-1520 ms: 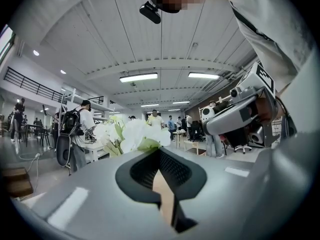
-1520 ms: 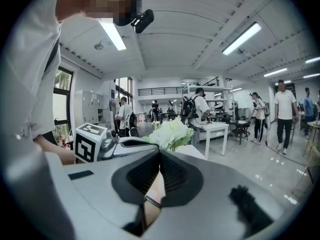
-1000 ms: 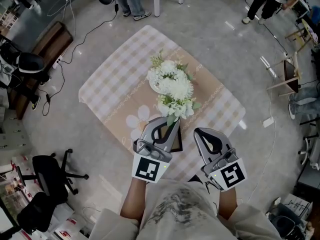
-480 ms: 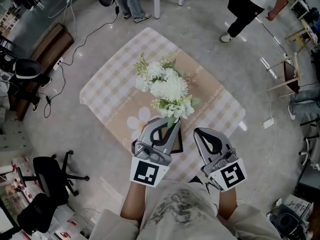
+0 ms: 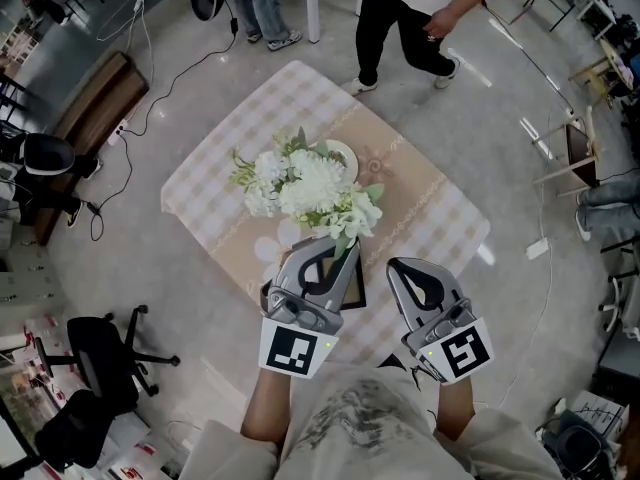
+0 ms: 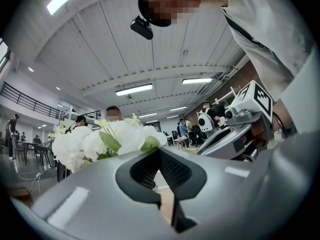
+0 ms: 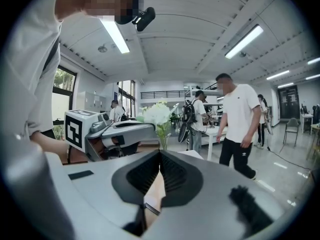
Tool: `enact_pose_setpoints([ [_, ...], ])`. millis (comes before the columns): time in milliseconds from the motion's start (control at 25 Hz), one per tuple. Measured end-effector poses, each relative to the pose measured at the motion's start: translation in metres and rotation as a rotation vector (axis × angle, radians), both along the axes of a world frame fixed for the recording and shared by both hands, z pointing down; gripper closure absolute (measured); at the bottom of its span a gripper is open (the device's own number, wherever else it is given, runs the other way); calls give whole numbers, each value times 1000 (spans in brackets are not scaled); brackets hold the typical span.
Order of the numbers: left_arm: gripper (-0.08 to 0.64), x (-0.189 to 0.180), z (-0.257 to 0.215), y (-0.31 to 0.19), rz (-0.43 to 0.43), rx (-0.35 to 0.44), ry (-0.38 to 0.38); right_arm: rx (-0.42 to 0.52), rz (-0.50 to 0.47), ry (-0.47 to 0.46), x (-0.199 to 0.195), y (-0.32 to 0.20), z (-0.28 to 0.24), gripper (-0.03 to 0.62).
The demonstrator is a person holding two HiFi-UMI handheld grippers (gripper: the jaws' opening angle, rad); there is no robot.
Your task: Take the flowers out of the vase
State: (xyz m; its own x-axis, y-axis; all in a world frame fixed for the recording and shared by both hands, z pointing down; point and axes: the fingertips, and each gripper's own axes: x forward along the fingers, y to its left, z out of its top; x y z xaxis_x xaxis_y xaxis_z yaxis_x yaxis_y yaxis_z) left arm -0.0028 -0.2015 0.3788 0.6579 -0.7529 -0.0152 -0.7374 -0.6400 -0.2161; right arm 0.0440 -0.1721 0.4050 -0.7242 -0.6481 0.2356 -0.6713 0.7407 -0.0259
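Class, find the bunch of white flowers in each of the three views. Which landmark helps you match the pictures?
Head view: white flowers at centre, above the checked table.
Left gripper view: white flowers left of centre.
Right gripper view: white flowers in the middle.
Shared landmark: the left gripper, shut on their stems, shows in all three.
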Motion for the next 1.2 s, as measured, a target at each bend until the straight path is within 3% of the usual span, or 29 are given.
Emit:
enact_pose_setpoints([
  [840,554,-2,-38,7,3,83,-12,27,-36,-24,-11,1,-9,577],
  [1200,554,2,-47,14,22,104,-26,39,-144,20,-38,-14,10,575],
])
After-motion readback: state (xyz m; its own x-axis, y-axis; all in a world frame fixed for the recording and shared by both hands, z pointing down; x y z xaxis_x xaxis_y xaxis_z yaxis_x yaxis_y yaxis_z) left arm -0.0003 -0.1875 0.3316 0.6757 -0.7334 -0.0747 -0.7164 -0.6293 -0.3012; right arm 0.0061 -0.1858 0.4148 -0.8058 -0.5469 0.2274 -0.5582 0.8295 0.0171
